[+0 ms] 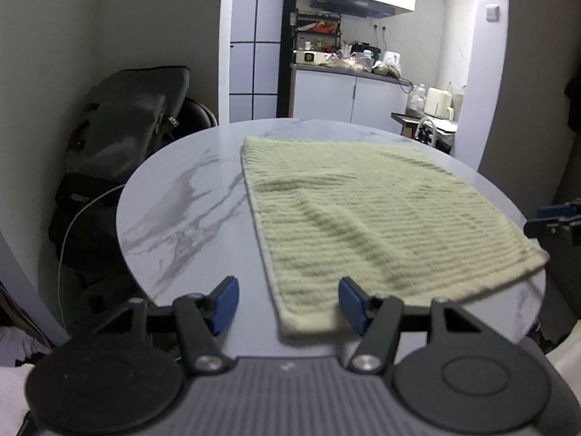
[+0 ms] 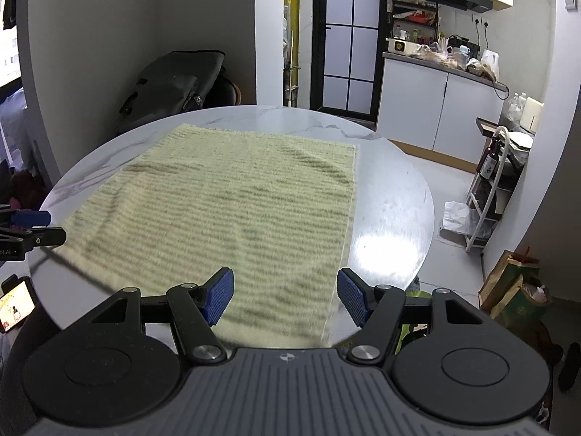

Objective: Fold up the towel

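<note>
Left wrist view: one pale green towel (image 1: 363, 210), ribbed in fine parallel ridges and edged with a plain hem, lies spread flat in a single layer on a round table (image 1: 181, 210) of glossy white stone with grey veining. Its near corners reach the table's near rim. The left gripper (image 1: 288, 303) has two black fingers tipped with blue, finely textured pads (image 1: 226, 303); its jaws stand well apart and grip nothing, with the towel's near left corner lying between and below them. At the right border the other gripper's blue-and-black tip shows.

Right wrist view: the same towel covers most of the tabletop, its right hem running straight toward the right gripper (image 2: 285, 299). This gripper's two blue pads (image 2: 352, 299) are likewise spread wide and empty, poised over the towel's near right part; whether they touch the cloth cannot be told.

Beyond the table, a dark fabric bag (image 2: 174, 83) leans at the wall. A kitchen counter (image 2: 446, 67) on white cabinets carries many small items, too small to count. One white wire rack (image 2: 488, 196) stands on the floor, and brown paper bags (image 2: 515, 283) sit nearby.
</note>
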